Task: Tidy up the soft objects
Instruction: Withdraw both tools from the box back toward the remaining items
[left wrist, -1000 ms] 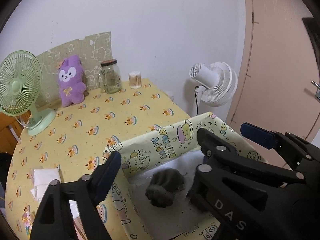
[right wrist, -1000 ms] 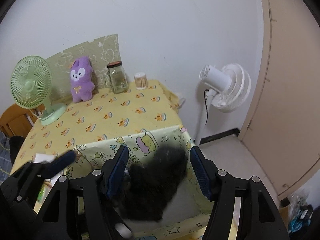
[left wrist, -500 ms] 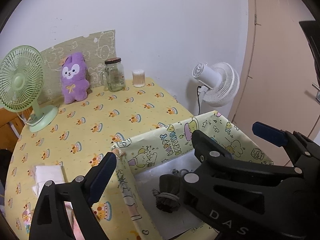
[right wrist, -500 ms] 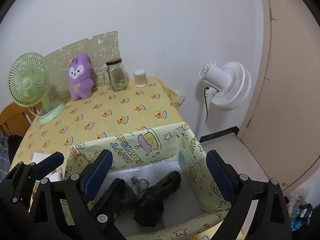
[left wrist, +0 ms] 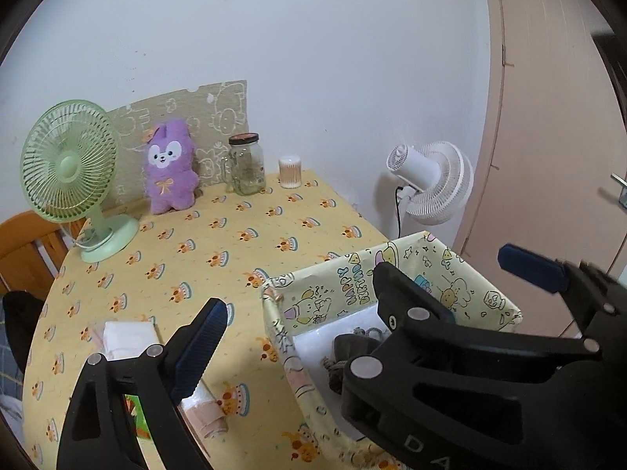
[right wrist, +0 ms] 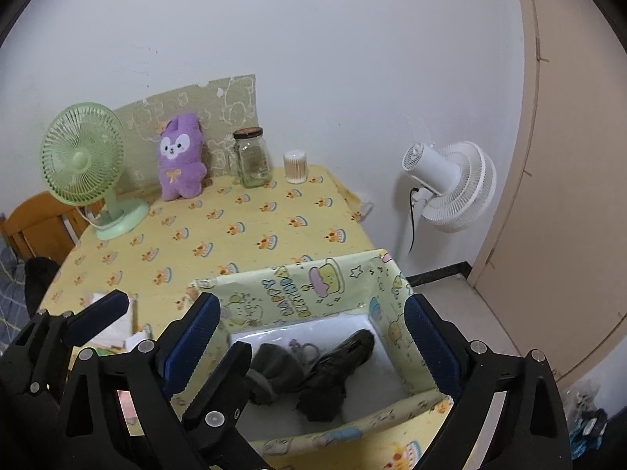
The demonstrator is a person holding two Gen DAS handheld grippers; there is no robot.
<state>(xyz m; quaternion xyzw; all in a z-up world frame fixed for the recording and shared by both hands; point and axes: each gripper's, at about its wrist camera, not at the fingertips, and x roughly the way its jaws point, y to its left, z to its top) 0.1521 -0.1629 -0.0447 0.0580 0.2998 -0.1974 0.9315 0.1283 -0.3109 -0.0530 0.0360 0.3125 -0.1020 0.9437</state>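
- The yellow cartoon-print box (right wrist: 313, 290) sits at the near right corner of the table (right wrist: 235, 235), and I'll use it as the landmark for everything else.
- Inside the box on its white bottom: a black rolled soft item (right wrist: 337, 372) toward the right, a grey rolled one (right wrist: 274, 368) just left of it, touching or nearly so.
- Right gripper (right wrist: 313, 344) hangs over the box with its jaws spread wide, nothing in them.
- Left gripper (left wrist: 298, 313) is also gaping wide and empty, one finger (left wrist: 200, 344) left of the box over the table, the other over the box.
- Left of the box: a folded white cloth (left wrist: 125, 337) lying on the table.
- Far behind the box against the wall: purple plush bunny (right wrist: 180, 156), glass jar (right wrist: 252, 156), green fan (right wrist: 84, 160).
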